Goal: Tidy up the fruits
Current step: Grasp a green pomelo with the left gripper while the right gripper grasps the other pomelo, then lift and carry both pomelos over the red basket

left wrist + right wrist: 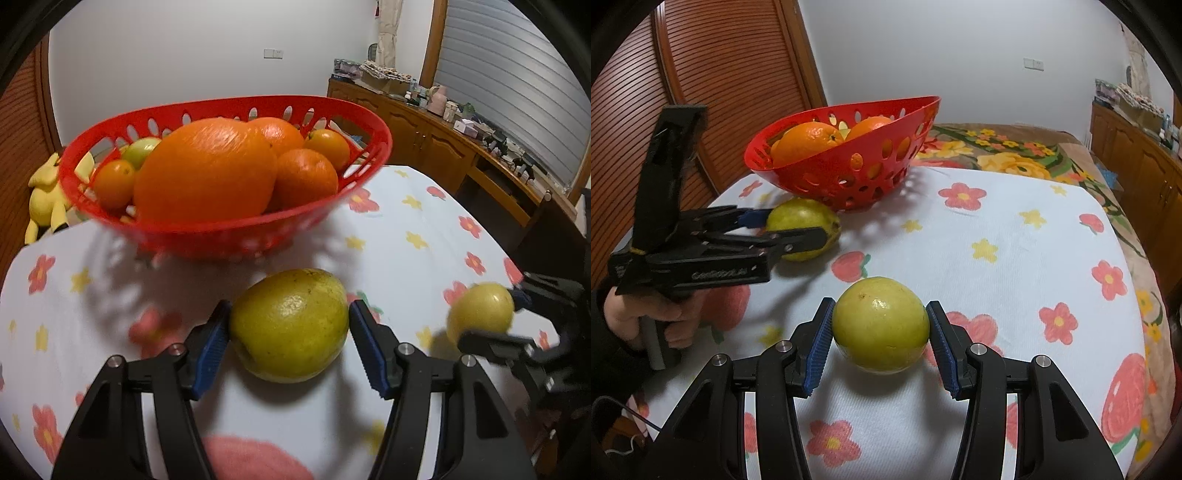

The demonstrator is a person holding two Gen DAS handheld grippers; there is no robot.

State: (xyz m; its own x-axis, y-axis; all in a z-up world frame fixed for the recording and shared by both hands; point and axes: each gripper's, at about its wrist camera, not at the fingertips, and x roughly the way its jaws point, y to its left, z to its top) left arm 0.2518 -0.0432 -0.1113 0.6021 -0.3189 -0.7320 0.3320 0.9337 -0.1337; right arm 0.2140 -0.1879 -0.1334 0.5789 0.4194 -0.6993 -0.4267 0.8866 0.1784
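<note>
A red perforated basket (229,229) (849,177) stands on the flowered cloth and holds several oranges (207,170) and a green fruit (142,149). My left gripper (290,332) is shut on a yellow-green pear-shaped fruit (291,325), which rests on the cloth in front of the basket; both blue pads touch its sides. It also shows in the right wrist view (803,218). My right gripper (881,332) is shut on a rounder yellow-green fruit (881,325), also seen in the left wrist view (480,312), to the right of the first.
A yellow plush toy (48,195) lies left of the basket beyond the cloth. A wooden cabinet (443,147) with clutter runs along the right wall. A slatted wooden door (701,74) is at the left. A floral blanket (1015,155) lies behind the cloth.
</note>
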